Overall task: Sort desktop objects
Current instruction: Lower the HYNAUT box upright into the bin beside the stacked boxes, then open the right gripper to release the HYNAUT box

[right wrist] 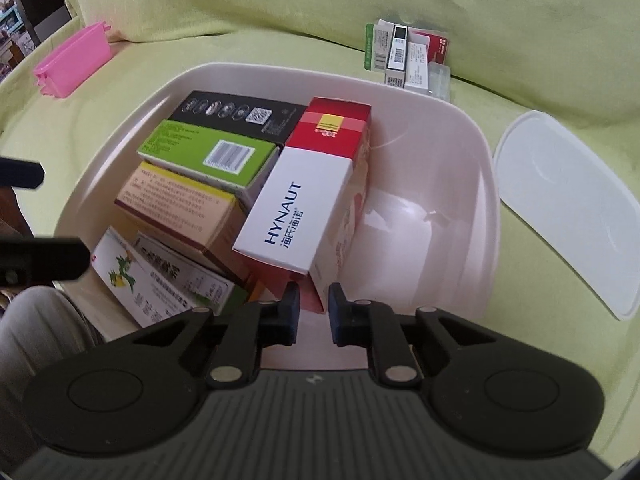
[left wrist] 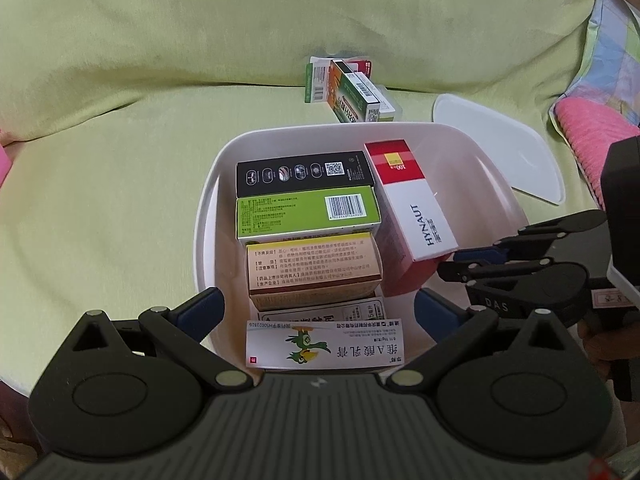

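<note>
A white plastic bin [left wrist: 208,200] [right wrist: 486,152] sits on the green cushion. Its left half holds a black box [left wrist: 304,172], a green box [left wrist: 308,210], a tan box [left wrist: 312,266] and a white box with a parrot picture [left wrist: 324,350]. A red-and-white HYNAUT box [left wrist: 412,204] [right wrist: 296,208] leans tilted against them. My left gripper [left wrist: 318,300] is wide open over the bin's near end, its fingers on either side of the parrot box without touching it. My right gripper [right wrist: 315,312] [left wrist: 448,263] is narrowly open, with the HYNAUT box's lower corner between its tips.
Beyond the bin, several more small boxes [left wrist: 348,88] [right wrist: 404,56] lie heaped on the cushion. The bin's white lid [left wrist: 500,148] [right wrist: 560,208] lies to the right. A pink container [right wrist: 74,64] is far left; pink cloth [left wrist: 592,140] far right. The bin's right half is bare.
</note>
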A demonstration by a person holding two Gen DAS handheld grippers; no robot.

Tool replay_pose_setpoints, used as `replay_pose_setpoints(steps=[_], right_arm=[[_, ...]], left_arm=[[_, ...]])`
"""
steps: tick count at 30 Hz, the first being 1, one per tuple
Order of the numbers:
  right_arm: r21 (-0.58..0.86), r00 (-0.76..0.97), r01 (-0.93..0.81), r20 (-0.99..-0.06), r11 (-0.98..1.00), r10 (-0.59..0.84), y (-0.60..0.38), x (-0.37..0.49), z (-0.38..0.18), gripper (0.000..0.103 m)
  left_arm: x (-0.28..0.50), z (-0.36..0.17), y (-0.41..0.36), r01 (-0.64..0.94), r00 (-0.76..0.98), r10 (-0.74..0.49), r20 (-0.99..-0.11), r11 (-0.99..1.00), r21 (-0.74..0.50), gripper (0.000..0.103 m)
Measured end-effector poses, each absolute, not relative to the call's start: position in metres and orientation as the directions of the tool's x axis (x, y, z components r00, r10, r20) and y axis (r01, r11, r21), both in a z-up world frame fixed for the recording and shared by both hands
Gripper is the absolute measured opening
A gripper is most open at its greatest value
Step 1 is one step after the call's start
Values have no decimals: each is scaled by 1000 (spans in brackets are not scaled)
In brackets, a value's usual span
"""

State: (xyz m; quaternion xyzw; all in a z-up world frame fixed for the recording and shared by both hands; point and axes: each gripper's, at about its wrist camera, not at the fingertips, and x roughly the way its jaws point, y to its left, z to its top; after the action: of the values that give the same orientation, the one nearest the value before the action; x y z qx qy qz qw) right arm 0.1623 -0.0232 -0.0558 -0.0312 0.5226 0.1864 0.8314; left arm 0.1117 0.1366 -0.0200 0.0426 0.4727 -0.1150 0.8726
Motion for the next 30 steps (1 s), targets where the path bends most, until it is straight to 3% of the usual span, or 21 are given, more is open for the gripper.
replay_pose_setpoints(steps=[30], right_arm=[[204,374,-304,-873,930,314,-20,163,-64,15]], left_arm=[[101,-9,135,240,549,-159,-820,970,-28,102]])
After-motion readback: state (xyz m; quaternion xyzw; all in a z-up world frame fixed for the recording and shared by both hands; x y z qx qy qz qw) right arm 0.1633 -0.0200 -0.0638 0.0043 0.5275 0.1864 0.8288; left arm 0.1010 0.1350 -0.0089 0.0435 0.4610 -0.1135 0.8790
